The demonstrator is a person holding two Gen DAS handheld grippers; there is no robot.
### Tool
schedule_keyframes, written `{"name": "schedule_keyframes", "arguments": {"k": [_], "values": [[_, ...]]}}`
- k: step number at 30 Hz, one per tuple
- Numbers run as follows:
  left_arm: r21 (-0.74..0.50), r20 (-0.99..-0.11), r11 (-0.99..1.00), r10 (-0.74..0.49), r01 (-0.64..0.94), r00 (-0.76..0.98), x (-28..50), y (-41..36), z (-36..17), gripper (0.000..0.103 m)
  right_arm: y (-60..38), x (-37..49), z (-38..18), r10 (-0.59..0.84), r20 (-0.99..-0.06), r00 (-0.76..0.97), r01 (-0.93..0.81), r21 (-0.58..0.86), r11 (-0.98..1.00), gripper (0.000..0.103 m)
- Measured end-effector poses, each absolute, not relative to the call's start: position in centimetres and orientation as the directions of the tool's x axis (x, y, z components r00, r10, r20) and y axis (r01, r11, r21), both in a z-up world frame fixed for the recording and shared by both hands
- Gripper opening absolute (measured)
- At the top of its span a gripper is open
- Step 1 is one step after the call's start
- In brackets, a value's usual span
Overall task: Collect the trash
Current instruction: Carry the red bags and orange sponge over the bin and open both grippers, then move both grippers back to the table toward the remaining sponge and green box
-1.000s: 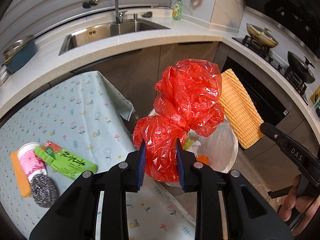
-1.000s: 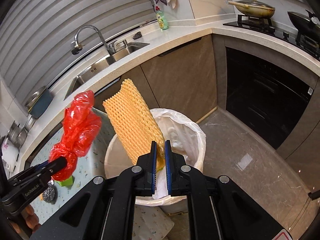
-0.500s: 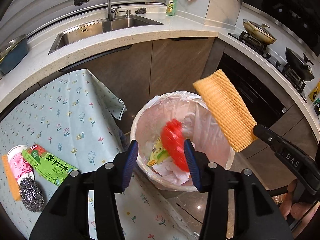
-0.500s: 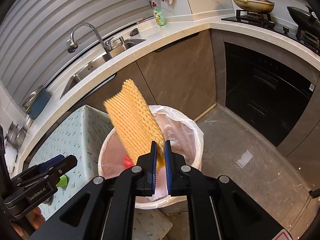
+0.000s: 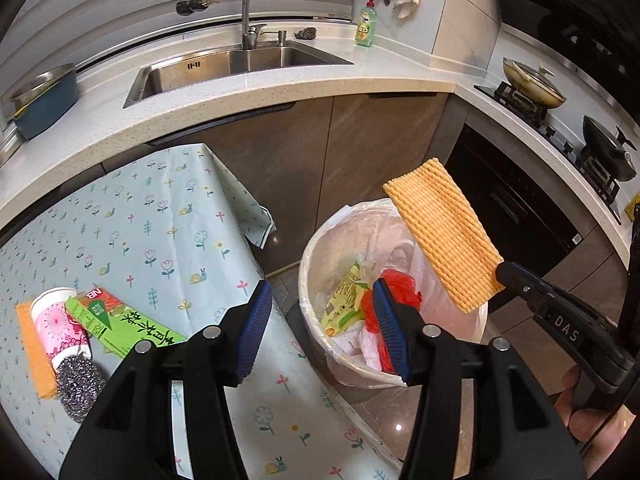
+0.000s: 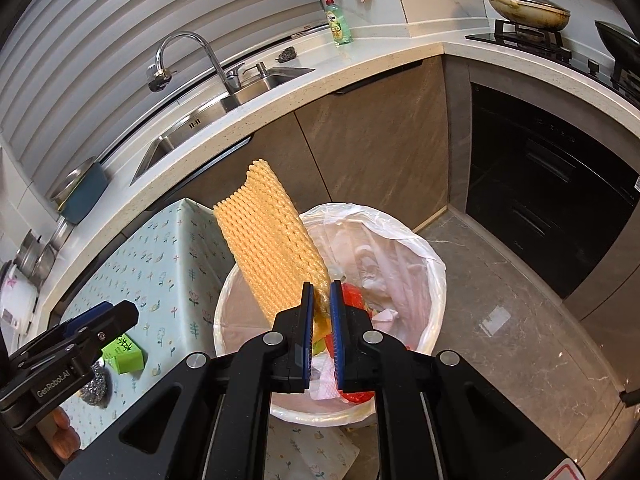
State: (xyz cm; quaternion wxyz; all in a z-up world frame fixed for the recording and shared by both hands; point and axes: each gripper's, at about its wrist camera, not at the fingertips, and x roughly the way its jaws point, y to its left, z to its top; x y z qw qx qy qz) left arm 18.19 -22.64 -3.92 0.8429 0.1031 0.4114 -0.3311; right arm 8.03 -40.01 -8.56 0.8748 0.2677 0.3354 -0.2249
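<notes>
Pinched in right gripper: yellow foam net sleeve over white-lined trash bin; left gripper opening, empty; early release risks rim bounce-out.

Your right gripper pinches the yellow foam net over the bin.
The net slants up and left from your pads, above the white-lined bin holding a red bag and paper. Your left gripper hangs at left, jaws opening, empty, above the flowered tablecloth, near a green box and steel scourer.
</notes>
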Motion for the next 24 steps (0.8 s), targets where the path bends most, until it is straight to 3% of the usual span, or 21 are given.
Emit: {"name": "schedule_keyframes", "arguments": {"k": [8,14,24], "values": [[-0.095,-0.747,0.79,-0.459,0.606,0.482,18.6,-21.0,-3.4,0.064,-39.2,8.2,-8.1,-0.222,-0.696,0.682,0.572,0.319,0.755,0.024],[-0.082,-0.733,0.808,-0.446,0.584,0.513,18.6,-19.6,-2.7,0.069,-37.7,8.2,-6.8,-0.218,-0.676,0.704,0.548,0.321,0.773,0.035],[-0.074,-0.703,0.841,-0.425,0.535,0.57,18.6,-15.9,-0.8,0.073,-32.0,9.6,-4.1,-0.207,-0.643,0.738,0.452,0.242,0.859,0.041]]}}
